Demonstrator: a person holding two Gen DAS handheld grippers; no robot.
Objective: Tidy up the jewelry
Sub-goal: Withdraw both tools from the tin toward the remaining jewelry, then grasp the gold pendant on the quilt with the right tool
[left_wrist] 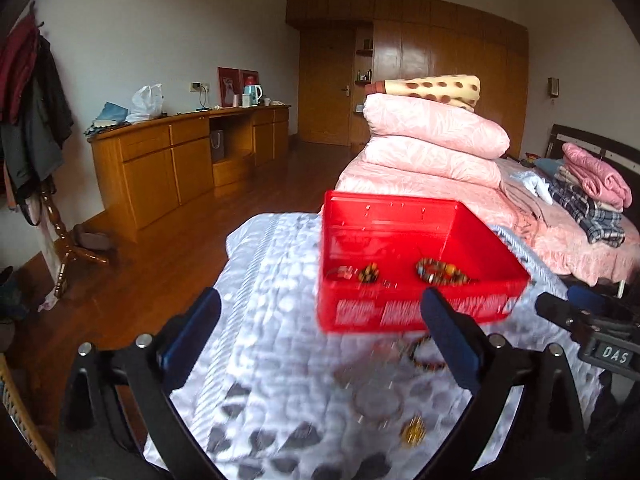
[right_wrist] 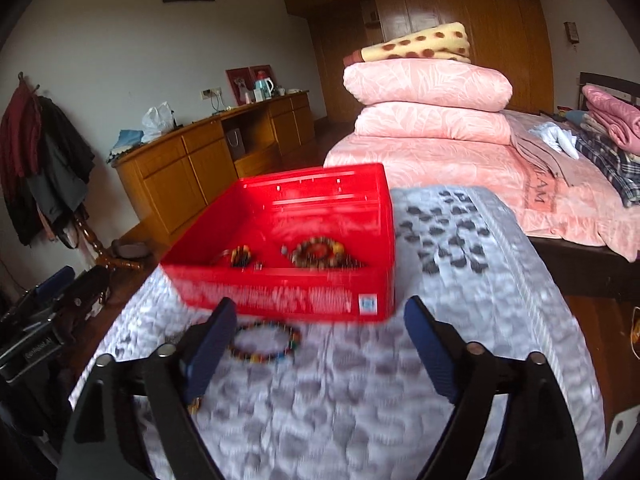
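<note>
Both my grippers wide, holding nothing — left gripper (left_wrist: 320,320), right gripper (right_wrist: 316,328) — facing red box (right_wrist: 288,292); beaded bracelet (right_wrist: 266,342) lies just before it.

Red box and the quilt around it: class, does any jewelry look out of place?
Yes. Two bracelets lie inside the red box, but a multicolored beaded bracelet lies outside on the quilt, before the box's front wall. More small pieces lie nearby, blurred.

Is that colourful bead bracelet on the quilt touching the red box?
Apart. The right wrist view shows a strip of grey quilt between the bracelet and the red box.
</note>
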